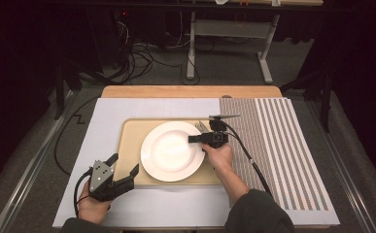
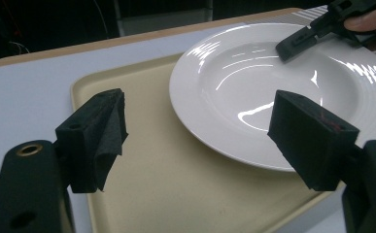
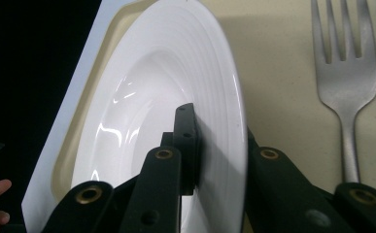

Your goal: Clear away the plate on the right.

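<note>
White china, the plate lies on the beige tray; the right gripper is clamped on the plate's right rim. Left of the plate, the left gripper hangs with jaws wide apart, holding nothing. Around the plate's tray, the surface is pale, with striped cloth beyond; cables litter the floor. Beside the plate, a fork lies, its handle cut off behind the gripper.

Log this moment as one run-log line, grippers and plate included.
right gripper: shut on plate rim | left gripper: open, holding nothing, beside tray | plate: on tray | fork: on tray beside plate
</note>
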The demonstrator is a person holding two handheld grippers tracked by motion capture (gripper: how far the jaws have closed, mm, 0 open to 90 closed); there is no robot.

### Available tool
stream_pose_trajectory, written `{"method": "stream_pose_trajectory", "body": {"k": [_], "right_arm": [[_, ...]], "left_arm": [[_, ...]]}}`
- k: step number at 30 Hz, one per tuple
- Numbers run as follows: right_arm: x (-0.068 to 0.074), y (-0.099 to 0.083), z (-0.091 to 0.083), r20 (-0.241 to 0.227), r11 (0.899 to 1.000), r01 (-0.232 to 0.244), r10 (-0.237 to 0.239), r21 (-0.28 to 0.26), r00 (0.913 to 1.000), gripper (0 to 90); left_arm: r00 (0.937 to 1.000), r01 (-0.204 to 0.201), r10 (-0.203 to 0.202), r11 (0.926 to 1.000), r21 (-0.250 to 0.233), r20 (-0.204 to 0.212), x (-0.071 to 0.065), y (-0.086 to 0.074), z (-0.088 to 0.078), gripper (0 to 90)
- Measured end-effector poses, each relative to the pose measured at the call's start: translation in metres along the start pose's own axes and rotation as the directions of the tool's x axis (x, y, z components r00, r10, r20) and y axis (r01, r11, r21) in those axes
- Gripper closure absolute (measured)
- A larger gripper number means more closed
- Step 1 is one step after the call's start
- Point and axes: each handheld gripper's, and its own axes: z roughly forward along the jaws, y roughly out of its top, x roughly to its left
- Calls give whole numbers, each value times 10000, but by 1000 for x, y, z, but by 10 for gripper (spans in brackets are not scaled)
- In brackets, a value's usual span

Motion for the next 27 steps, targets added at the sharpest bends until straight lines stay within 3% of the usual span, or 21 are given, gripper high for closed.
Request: {"method": "stream_pose_trajectory", "body": {"k": [1, 2, 12, 27], "right_arm": [[0, 0, 1, -7, 10000, -15, 15, 31, 10000, 806], [1, 0, 2, -14, 10000, -6, 6, 52, 10000, 804], [-3, -1, 9, 367, 9994, 141, -152, 312, 9992, 778], [-12, -3, 11, 344, 9991, 6, -21, 433, 9994, 716]], "left_arm": [[9996, -288, 290, 9988, 385, -38, 2, 0, -3, 225], [9995, -303, 305, 9987, 408, -39, 2, 0, -3, 225], [9995, -311, 313, 9988, 384, -50, 2, 0, -4, 226], [9994, -346, 348, 9984, 442, -39, 2, 0, -4, 226]]}}
